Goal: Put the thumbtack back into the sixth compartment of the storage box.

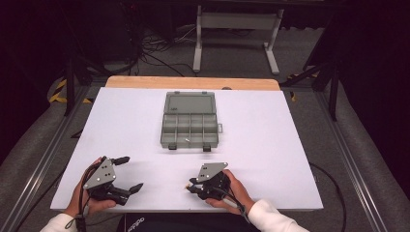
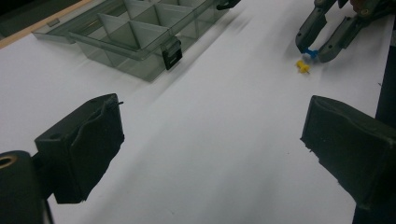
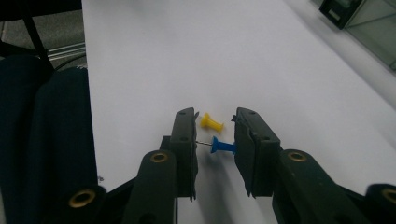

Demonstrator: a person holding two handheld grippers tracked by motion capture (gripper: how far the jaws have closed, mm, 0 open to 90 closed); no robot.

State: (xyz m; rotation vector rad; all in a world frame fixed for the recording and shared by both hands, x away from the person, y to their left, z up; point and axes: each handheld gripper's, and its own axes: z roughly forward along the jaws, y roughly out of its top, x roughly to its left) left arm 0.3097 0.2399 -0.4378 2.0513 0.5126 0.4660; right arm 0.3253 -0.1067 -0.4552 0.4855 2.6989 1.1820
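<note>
A blue pushpin [image 3: 223, 146] spans the gap between the jaws of my right gripper [image 3: 215, 122], its point against one jaw and its head against the other; the gripper is shut on it just above the white table. A yellow pushpin [image 3: 211, 123] lies on the table just past the jaw tips. The left gripper view shows the same right gripper [image 2: 312, 50], the blue pushpin [image 2: 309, 52] and the yellow pushpin [image 2: 302, 67]. My left gripper [image 1: 133, 172] rests at the near left, wide open with nothing between its jaws. My right gripper [image 1: 189, 186] is at the near centre.
An open grey compartment box [image 1: 189, 123] sits mid-table, lid folded back, with a small pale item in one front cell. Its latch [image 2: 171, 52] faces me. The white table sheet [image 1: 270, 145] ends close behind both hands.
</note>
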